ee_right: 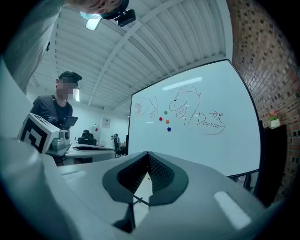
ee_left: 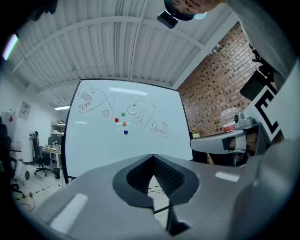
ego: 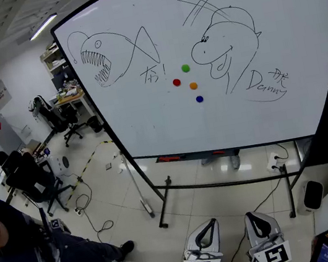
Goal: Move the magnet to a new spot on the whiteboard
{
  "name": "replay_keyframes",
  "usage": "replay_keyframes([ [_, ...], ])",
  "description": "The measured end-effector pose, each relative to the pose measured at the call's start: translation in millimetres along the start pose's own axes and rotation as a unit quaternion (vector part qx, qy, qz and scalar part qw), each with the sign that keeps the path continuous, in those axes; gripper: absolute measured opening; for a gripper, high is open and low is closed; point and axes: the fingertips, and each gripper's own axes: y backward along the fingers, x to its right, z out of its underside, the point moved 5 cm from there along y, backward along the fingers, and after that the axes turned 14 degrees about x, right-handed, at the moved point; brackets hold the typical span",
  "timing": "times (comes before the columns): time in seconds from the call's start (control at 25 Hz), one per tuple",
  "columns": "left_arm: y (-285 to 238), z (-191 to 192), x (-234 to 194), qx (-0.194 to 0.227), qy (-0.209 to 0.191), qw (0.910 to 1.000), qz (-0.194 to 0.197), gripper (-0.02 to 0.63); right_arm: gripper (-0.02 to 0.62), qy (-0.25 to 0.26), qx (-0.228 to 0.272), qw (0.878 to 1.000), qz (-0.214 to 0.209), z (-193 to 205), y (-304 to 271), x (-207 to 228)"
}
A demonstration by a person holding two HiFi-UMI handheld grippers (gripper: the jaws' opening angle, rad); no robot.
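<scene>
Pale floor tiles and a big whiteboard [ego: 151,129] on a stand lie ahead of both grippers, with a brick wall off to the right gripper's side. The left gripper [ego: 212,220] has its jaws closed tip to tip with nothing between them, and the right gripper [ego: 249,214] is closed and empty as well; the two sit side by side, low and well apart from the board. Four magnets cling to the board ahead of and above the jaws, among marker drawings: a green magnet [ego: 185,67] on top, a red magnet [ego: 176,82] lower left, an orange magnet [ego: 193,85] just beside it, and a blue magnet [ego: 199,98] lowest. A person [ego: 28,251] stands off to the left gripper's side.
</scene>
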Motion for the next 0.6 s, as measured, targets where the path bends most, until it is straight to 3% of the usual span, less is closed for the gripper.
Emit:
replay_keyframes([
  [0.24, -36.9, 29.6, -48.9, 0.001, 0.009, 1.0000, 0.001, -0.002, 0.008, 0.009, -0.002, 1.000, 0.005, 23.7, -58.1, 10.2],
  [0.4, -68.2, 57.1, -93.0, -0.015, 0.017, 0.9997, 0.010, -0.002, 0.008, 0.058, -0.015, 0.998, -0.005, 47.0, -109.0, 21.5],
  [0.6, -115.4, 73.1, -151.7, -0.004, 0.027, 0.9994, 0.021, -0.002, 0.008, 0.079, -0.016, 0.997, -0.003, 57.9, -183.0, 25.8],
])
